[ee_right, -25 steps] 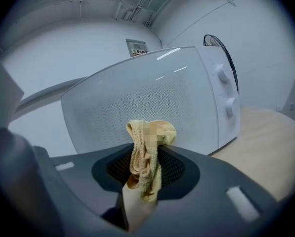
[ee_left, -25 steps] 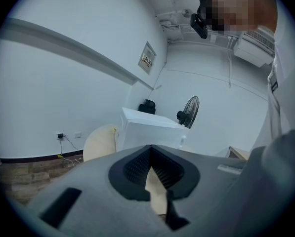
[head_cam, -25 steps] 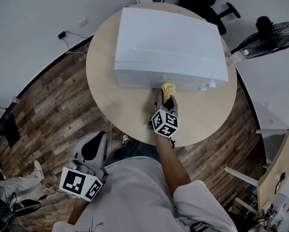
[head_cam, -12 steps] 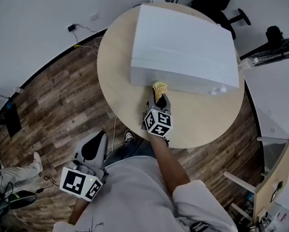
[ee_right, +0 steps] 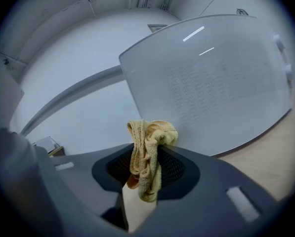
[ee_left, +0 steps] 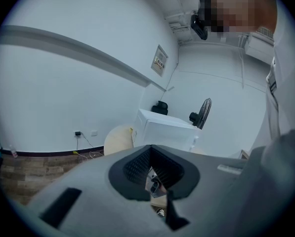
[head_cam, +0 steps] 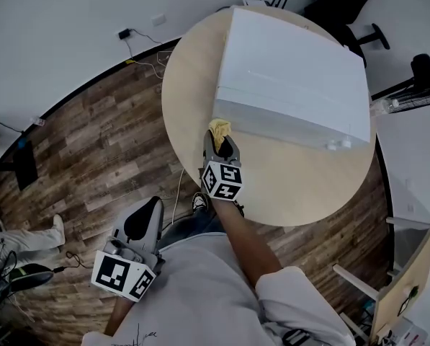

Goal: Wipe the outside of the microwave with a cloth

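Note:
A white microwave [head_cam: 294, 74] stands on a round wooden table [head_cam: 287, 186]. My right gripper [head_cam: 219, 137] is shut on a yellow cloth [head_cam: 219, 127], whose bunched end touches the microwave's front face at its near left corner. In the right gripper view the cloth [ee_right: 148, 157] hangs between the jaws just before the pale perforated front panel [ee_right: 221, 88]. My left gripper [head_cam: 139, 225] hangs low over the floor, away from the table, with its jaws closed and nothing in them. The microwave [ee_left: 167, 130] appears small and far off in the left gripper view.
A wood-plank floor [head_cam: 92, 164] surrounds the table. Cables and a wall socket [head_cam: 124, 33] lie at the far left. A standing fan [head_cam: 420, 85] and an office chair [head_cam: 351, 6] stand behind the table, with a wooden shelf unit [head_cam: 405, 265] at right.
My right gripper and the cloth have slid leftward along the microwave's front face, from near its middle to its left corner. The left gripper has stayed put.

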Available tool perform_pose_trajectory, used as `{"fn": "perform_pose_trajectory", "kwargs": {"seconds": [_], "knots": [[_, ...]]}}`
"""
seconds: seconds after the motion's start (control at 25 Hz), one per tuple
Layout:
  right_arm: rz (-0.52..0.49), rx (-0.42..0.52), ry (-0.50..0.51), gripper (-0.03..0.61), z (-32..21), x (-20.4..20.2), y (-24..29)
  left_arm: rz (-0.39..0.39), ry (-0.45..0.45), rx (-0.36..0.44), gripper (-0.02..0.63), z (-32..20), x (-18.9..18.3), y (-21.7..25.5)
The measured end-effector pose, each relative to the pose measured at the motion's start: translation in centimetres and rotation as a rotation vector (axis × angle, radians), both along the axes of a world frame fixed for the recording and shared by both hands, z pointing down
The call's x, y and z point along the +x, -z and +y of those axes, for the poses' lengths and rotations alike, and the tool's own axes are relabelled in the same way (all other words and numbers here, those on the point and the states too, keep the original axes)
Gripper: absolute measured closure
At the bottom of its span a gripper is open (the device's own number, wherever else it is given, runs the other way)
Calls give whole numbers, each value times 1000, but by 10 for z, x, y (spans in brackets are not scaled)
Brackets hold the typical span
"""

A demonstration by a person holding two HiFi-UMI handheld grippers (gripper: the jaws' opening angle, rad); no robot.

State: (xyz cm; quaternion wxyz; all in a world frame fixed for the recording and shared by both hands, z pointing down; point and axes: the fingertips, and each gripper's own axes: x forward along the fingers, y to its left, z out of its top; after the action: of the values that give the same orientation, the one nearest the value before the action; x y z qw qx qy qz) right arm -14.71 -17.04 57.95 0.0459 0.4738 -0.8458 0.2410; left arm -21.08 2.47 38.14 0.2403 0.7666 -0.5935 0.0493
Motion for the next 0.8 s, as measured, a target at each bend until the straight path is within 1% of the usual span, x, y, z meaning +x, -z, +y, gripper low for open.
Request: {"fn": "perform_pose_trajectory", "kwargs": {"seconds": [0.08,0.2,0.36,0.44,0.6,0.68,0.8], "knots": [[-4,2,41,445,3,-15,0,-2,9,-4,620,1,-3,0],[-16,3,78,445,9,-26,2,-4,11,-9,620,2,-6,0],[-6,14,122,445,20,-20,6,2,-13,-10,620,-2,-1,-1],[1,25,123,445,21,-4,10,9,-37,-4,620,-7,6,0],[40,54,112,446,20,43,16,17,-100,10,620,-17,28,0],[59,55,88,446,18,72,15,19,-127,11,620,-21,38,0],[85,41,24,446,14,122,12,24,-162,7,620,-25,54,0]]}}
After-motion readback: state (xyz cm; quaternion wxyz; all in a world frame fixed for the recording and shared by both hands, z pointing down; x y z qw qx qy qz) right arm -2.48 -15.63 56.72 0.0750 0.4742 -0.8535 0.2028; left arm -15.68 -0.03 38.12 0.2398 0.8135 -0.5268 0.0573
